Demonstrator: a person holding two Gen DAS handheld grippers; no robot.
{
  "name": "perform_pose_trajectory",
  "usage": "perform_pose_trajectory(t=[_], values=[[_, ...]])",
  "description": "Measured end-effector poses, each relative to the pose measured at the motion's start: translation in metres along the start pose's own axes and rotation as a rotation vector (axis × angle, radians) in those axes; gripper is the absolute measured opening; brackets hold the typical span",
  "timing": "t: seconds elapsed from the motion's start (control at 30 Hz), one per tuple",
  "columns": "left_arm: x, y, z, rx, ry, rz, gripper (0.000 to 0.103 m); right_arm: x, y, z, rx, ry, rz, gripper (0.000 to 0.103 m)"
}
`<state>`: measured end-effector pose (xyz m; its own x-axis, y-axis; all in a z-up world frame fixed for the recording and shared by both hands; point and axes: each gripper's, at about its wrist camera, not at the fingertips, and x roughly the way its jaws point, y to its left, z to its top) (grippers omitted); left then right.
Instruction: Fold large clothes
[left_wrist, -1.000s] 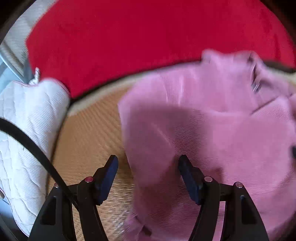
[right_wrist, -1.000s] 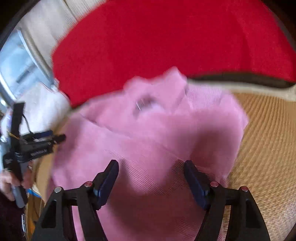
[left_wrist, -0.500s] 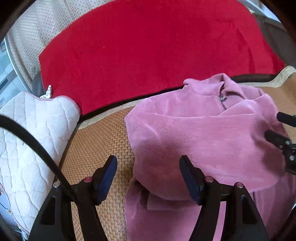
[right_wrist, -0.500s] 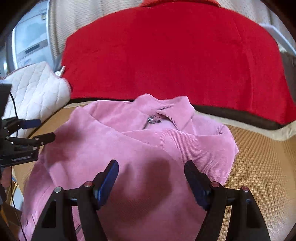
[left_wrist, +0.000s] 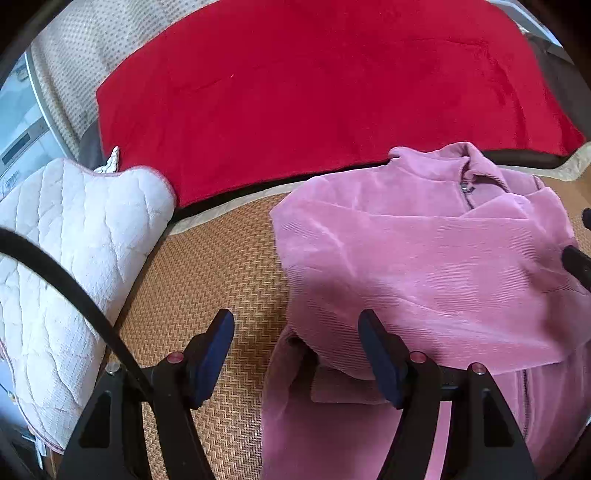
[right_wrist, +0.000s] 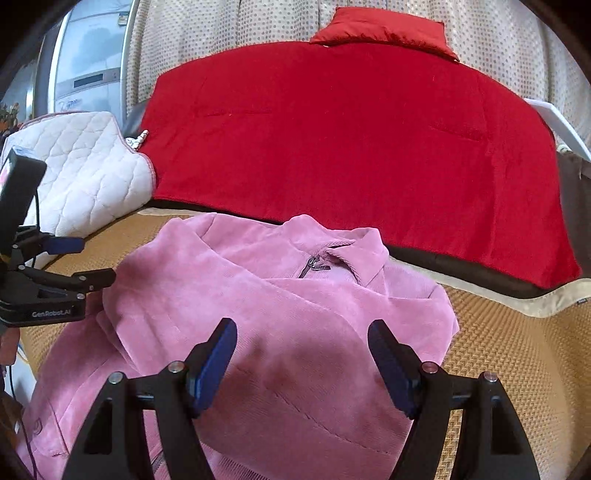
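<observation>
Red blanket (right_wrist: 351, 140) beyond pink jacket (right_wrist: 280, 317), quilted cushion (left_wrist: 70, 251) alongside.

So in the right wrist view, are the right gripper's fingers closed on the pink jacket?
No. The right gripper stands open above the pink jacket, its fingers spread wide with no fabric pinched between them.

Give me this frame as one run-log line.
stage: mid-fold | pink jacket: sleeves folded in, on woven mat | left tongs: open, empty | right tongs: open, empty, above jacket
</observation>
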<state>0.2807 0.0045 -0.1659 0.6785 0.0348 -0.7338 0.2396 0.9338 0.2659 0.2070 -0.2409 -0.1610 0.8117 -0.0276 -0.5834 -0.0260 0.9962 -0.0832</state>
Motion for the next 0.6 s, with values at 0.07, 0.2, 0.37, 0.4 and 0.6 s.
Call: perform_pose_trajectory(t=[0.07,0.2,0.37,0.4,0.6], values=[[0.005,0.003,-0.001,-0.016,0.005,-0.003,0.070,0.002,0.002,0.000,-0.010,-0.001,-0.003,0.078],[0.011,0.007,-0.002,-0.028,0.007,-0.002,0.070,0.006,0.009,0.001,-0.043,-0.006,-0.009,0.077],[0.026,0.008,-0.005,-0.024,0.034,0.001,0.070,0.018,0.018,-0.002,-0.088,0.020,-0.027,0.077],[0.029,0.008,-0.006,-0.024,0.041,-0.002,0.070,0.023,0.020,-0.003,-0.101,0.033,-0.035,0.077],[0.042,0.004,-0.009,-0.005,0.048,-0.008,0.070,0.052,0.030,-0.015,-0.136,0.152,-0.041,0.076]])
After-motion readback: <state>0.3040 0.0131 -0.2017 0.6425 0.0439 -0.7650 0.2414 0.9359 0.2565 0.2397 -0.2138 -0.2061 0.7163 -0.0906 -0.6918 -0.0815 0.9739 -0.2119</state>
